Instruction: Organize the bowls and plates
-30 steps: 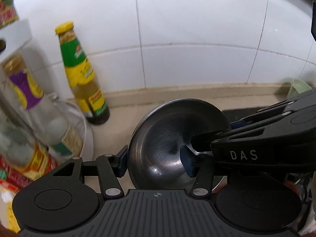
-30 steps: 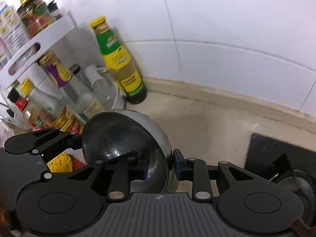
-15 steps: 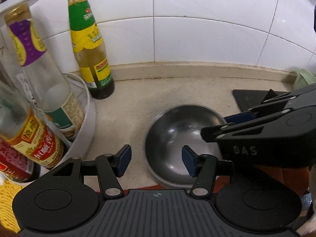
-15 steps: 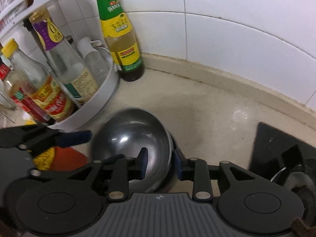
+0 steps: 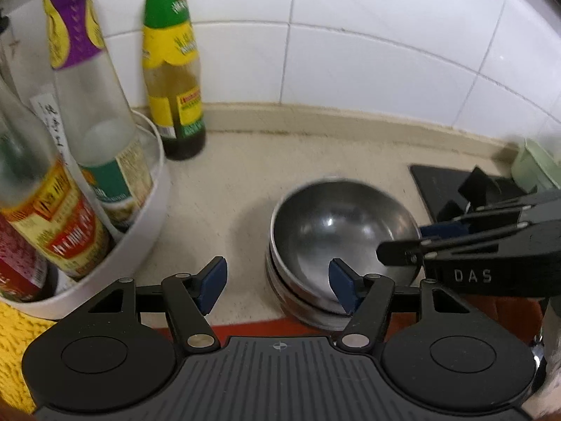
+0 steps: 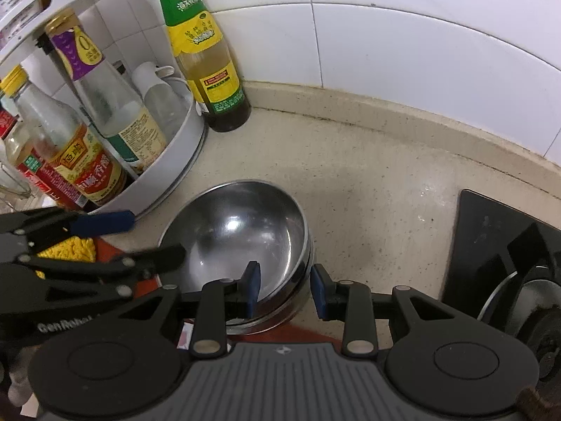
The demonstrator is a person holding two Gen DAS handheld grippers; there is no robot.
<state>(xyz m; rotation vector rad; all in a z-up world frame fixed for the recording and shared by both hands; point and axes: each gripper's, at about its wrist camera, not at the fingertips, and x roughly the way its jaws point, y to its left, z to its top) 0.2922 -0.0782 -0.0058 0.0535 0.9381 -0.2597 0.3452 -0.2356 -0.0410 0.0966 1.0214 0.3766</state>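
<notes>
A steel bowl (image 6: 242, 235) sat nested in another steel bowl on the beige desk (image 6: 368, 189), near the white turntable rack (image 6: 164, 179) of sauce bottles. The right gripper (image 6: 284, 289) stood partly open with its blue pads astride the bowl's near rim, not pressing it. The left gripper (image 5: 277, 286) was spread wide and held nothing, beside the stack.

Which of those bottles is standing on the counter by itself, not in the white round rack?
The green-and-yellow-labelled bottle by the tiled wall stands alone on the counter; the other bottles sit inside the white rack.
</notes>
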